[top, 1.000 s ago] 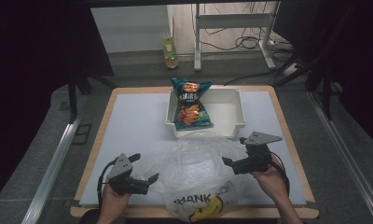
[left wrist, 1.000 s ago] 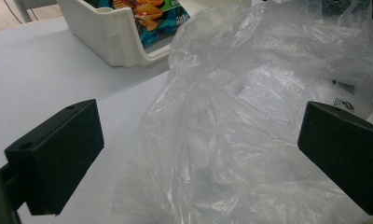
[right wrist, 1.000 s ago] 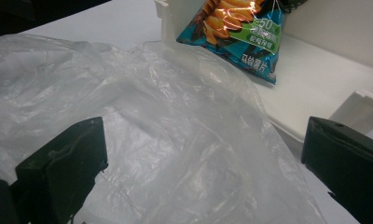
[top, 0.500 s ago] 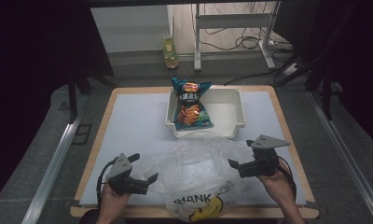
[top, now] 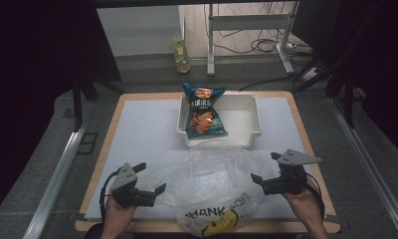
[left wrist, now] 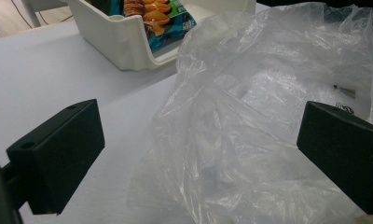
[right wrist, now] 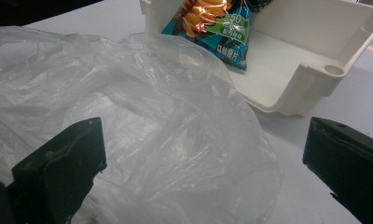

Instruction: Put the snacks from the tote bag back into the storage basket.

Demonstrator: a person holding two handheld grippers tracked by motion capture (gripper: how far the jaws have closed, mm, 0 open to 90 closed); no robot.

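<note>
A crumpled clear plastic bag (top: 212, 179) with a yellow smiley print lies on the white mat near the table's front edge. Behind it stands a white bin (top: 254, 117) with a teal chip bag (top: 203, 112) leaning upright inside its left part. My left gripper (top: 149, 178) sits open at the bag's left edge. In the left gripper view its jaws (left wrist: 201, 154) stand wide apart with the bag (left wrist: 250, 121) ahead of them. My right gripper (top: 264, 167) is open at the bag's right side; bag film (right wrist: 128, 107), the bin (right wrist: 306, 88) and the chip bag (right wrist: 217, 23) lie beyond it.
The white mat (top: 142, 129) covers a wooden-edged table and is bare on the left and far right. A yellow-green bottle (top: 182, 55) stands on the floor behind the table, beside a metal desk frame (top: 247, 22) and cables.
My right gripper has drawn back toward the near right, away from the bag's top. The left gripper has barely shifted. The bag lies a little flatter.
</note>
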